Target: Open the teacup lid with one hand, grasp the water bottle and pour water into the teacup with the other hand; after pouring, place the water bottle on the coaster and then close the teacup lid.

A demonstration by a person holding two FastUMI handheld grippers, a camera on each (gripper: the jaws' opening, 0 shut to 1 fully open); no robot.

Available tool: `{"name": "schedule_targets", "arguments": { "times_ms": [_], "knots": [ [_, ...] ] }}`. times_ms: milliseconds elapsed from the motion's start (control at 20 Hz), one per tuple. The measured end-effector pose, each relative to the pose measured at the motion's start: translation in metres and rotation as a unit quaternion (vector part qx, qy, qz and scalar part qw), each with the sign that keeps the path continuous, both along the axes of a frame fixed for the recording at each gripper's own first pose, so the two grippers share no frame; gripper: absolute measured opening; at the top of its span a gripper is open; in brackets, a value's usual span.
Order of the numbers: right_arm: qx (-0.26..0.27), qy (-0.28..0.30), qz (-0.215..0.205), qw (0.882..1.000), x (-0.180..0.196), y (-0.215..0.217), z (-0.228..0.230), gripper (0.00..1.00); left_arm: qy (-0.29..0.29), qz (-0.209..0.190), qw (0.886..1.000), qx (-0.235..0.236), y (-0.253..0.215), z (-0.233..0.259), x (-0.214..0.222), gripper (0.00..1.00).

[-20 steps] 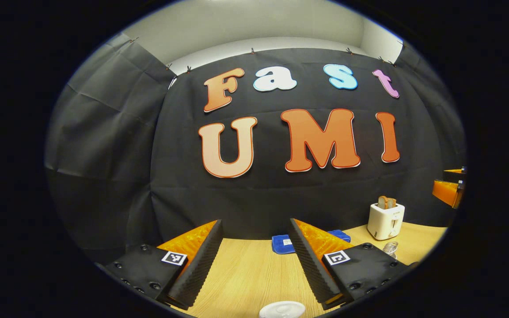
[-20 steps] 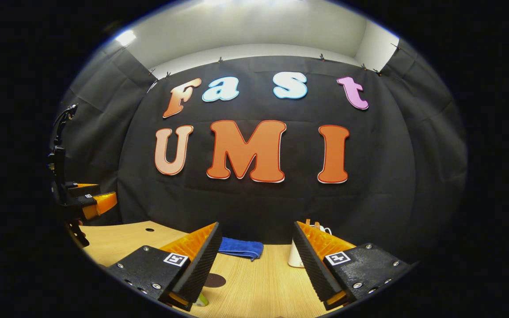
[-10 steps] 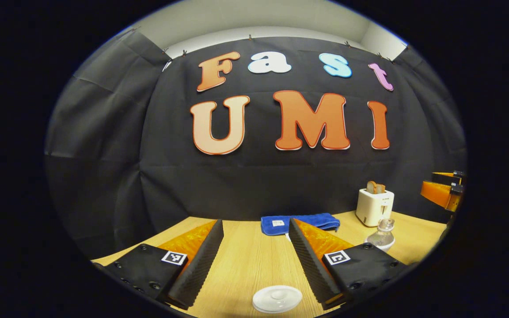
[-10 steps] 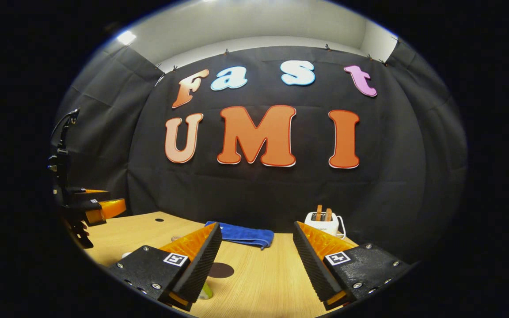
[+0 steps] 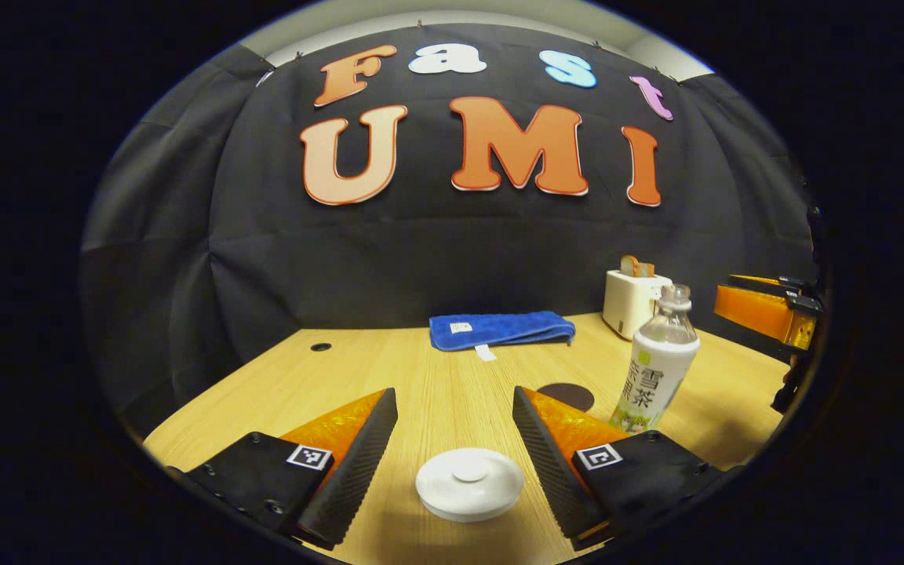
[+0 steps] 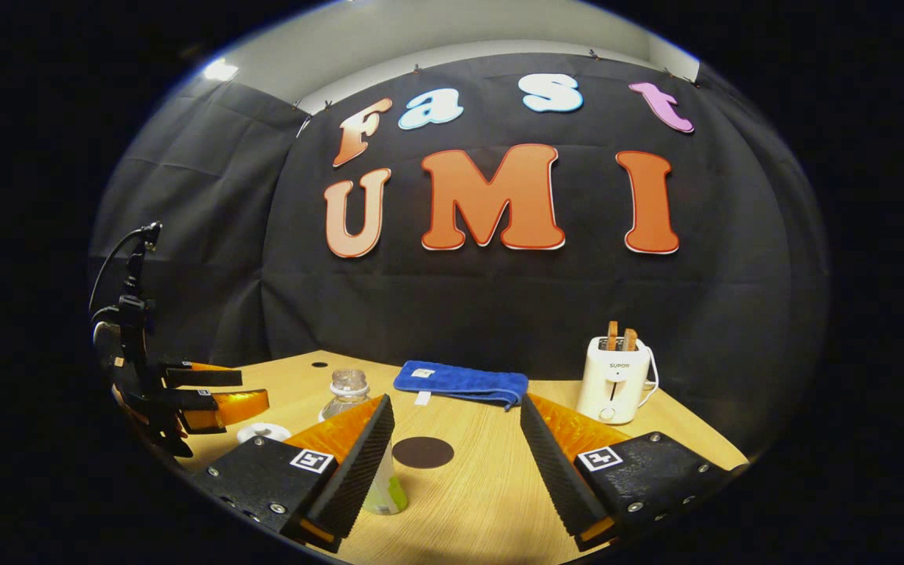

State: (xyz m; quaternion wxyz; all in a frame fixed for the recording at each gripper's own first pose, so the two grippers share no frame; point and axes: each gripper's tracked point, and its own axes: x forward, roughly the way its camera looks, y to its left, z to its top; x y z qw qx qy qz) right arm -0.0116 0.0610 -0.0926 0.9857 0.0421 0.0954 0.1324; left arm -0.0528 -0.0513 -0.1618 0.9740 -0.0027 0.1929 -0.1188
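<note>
A white teacup lid (image 5: 469, 484) with a small knob sits low between the fingers of my open left gripper (image 5: 452, 396); the cup under it is hidden. The clear water bottle (image 5: 656, 369) with a green-and-white label stands upright to the right, beside the round dark coaster (image 5: 566, 396). In the right gripper view, the bottle (image 6: 348, 390) stands partly behind the left finger of my open right gripper (image 6: 455, 402), not between the fingers. The coaster (image 6: 422, 452) lies just ahead, and the lid (image 6: 264, 431) sits under the left gripper (image 6: 213, 396).
A folded blue towel (image 5: 499, 329) lies at the back of the wooden table (image 5: 279, 384). A white toaster (image 6: 617, 380) holding toast stands at the back right. The right gripper (image 5: 762, 310) hangs at the far right of the left gripper view.
Both grippers have tipped downward, so much more of the table shows. The lid now lies farther in between the left fingers. The bottle and coaster have come into full view.
</note>
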Motion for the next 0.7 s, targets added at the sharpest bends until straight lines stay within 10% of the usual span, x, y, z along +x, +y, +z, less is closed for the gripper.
{"name": "schedule_targets", "arguments": {
  "times_ms": [700],
  "knots": [
    [-0.022,0.031,0.043,0.998,-0.015,0.015,-0.032,0.97,0.056,-0.015,0.998,0.018,-0.006,-0.055,-0.010,0.72]
  ]
}}
